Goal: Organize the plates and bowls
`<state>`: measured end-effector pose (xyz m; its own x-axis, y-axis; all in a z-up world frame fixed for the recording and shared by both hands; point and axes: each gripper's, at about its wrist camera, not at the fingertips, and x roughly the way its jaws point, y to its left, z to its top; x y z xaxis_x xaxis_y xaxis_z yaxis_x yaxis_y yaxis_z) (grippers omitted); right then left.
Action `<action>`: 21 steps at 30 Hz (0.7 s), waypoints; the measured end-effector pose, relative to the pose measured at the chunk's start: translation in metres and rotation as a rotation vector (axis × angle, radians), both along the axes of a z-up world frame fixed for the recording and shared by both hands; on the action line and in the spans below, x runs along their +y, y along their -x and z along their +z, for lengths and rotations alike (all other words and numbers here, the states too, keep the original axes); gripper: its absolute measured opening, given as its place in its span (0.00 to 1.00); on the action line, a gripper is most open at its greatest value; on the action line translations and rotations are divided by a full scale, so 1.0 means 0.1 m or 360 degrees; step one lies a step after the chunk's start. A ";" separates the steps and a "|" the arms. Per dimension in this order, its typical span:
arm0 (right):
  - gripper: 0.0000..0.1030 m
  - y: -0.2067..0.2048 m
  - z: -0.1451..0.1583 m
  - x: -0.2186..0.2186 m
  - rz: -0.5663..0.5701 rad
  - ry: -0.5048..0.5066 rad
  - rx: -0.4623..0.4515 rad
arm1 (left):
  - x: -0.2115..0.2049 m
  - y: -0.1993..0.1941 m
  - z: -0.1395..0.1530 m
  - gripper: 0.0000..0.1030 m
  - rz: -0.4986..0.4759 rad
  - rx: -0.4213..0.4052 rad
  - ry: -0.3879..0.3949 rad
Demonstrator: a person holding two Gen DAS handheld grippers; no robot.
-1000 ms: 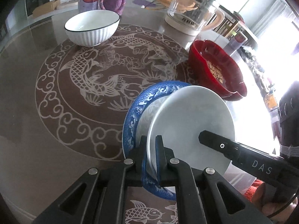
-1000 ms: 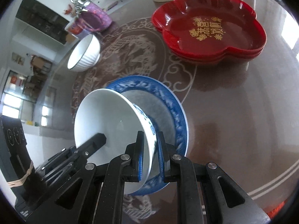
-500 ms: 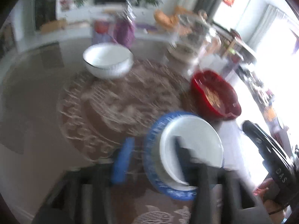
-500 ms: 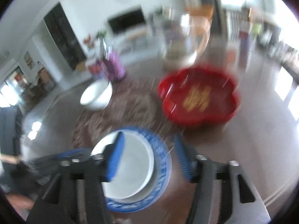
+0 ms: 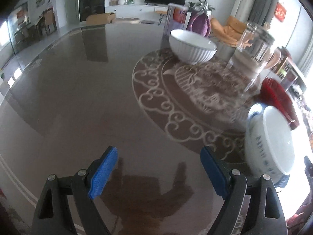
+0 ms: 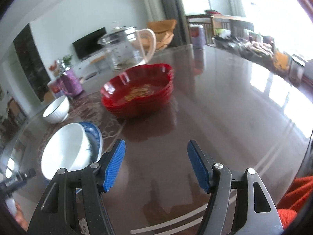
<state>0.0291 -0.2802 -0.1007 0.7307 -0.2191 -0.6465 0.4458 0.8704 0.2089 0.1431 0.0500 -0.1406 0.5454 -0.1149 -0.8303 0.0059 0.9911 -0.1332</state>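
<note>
A white bowl with blue outside pattern (image 5: pixel 277 139) sits on a blue-rimmed plate (image 6: pixel 94 135) on the dark glass table; the bowl also shows in the right wrist view (image 6: pixel 62 150). A white ribbed bowl (image 5: pixel 192 46) stands farther back, also in the right wrist view (image 6: pixel 56 108). A stack of red flower-shaped plates (image 6: pixel 138 91) sits mid-table, its edge in the left wrist view (image 5: pixel 277 98). My left gripper (image 5: pixel 158 172) is open and empty, left of the bowl. My right gripper (image 6: pixel 155 164) is open and empty, right of the bowl.
A glass kettle (image 6: pixel 127 47) stands behind the red plates, also in the left wrist view (image 5: pixel 256 47). A purple bag (image 5: pixel 199 22) and a box sit at the table's far edge. Jars and clutter (image 6: pixel 273 52) line the far right side.
Both grippers let go of the bowl and plate, opened wide and pulled back and apart. The bowl and plate now rest on the table.
</note>
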 end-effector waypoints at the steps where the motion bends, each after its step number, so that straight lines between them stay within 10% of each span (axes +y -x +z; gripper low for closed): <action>1: 0.68 0.03 -0.03 0.00 0.0000 -0.0011 0.0010 | -0.01 0.00 -0.03 0.84 -0.0001 0.0011 -0.0007; 21: 0.68 0.09 -0.16 -0.05 -0.0024 -0.0093 0.0064 | -0.16 -0.03 -0.18 0.88 -0.0031 0.0041 -0.0150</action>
<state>0.0203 -0.2853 -0.1168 0.7009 -0.1907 -0.6873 0.4677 0.8504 0.2409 0.1457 0.0341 -0.1587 0.5221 -0.0460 -0.8516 0.0229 0.9989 -0.0399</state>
